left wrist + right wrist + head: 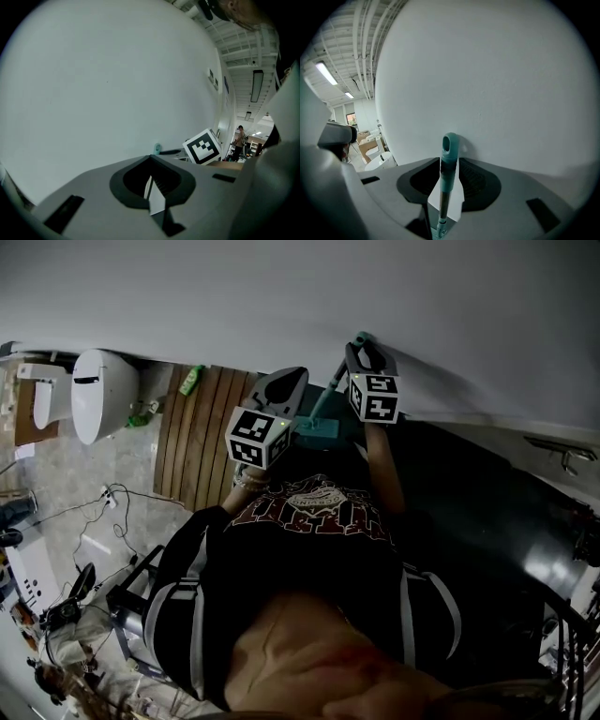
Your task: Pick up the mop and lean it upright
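One mop, head mostly hidden below. The handle stands between the wide, unpressing jaws of the right gripper. Left gripper slightly narrower, empty. Two grippers.

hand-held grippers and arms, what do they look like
Both the left hand-held gripper and the right hand-held gripper have pale grey, tapering shells with a dark recess, each carrying a white cube with black square markers. The person wears a black top with pale stripes down the sleeves.
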Available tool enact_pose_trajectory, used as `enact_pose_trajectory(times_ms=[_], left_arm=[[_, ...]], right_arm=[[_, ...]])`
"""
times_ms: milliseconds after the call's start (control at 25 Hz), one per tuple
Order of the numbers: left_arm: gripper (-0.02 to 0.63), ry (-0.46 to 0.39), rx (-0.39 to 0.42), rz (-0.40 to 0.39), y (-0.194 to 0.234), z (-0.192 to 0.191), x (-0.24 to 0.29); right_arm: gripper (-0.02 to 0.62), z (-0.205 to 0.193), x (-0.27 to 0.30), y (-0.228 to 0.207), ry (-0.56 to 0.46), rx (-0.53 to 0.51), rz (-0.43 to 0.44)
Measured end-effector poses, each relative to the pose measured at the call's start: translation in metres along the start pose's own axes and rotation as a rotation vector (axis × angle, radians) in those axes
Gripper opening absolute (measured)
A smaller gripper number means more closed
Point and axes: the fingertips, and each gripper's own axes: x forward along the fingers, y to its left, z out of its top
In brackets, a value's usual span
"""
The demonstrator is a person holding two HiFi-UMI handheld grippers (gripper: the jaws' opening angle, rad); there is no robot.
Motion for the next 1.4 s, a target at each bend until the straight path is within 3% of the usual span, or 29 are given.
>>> enact_pose_trajectory(times_ms=[360,520,680,1400], left_arm=[[0.046,-0.005,0.006,-0.024,-0.009,0.001,0.002],[0.046,-0.003,0.012,-0.038,-0.013,0.0,0.006],[0.046,-0.003,0.017,-0.049,-0.018,-0.001,0.007],[0.046,0.006,0.035,-0.086,-0.041,-0.004,0.005]], right_arm=[[0.12,-0.001,-0.021,0.002,-0.014,0.025,0.007],[0.046,0.002,-0.03,0.001,-0.033,0.026,0.006],[0.021,0.002,-0.039,0.001,-0.043,0.031,0.007],[0.018,0.011,-0.085,0.02,-0.088,0.057,0.054]])
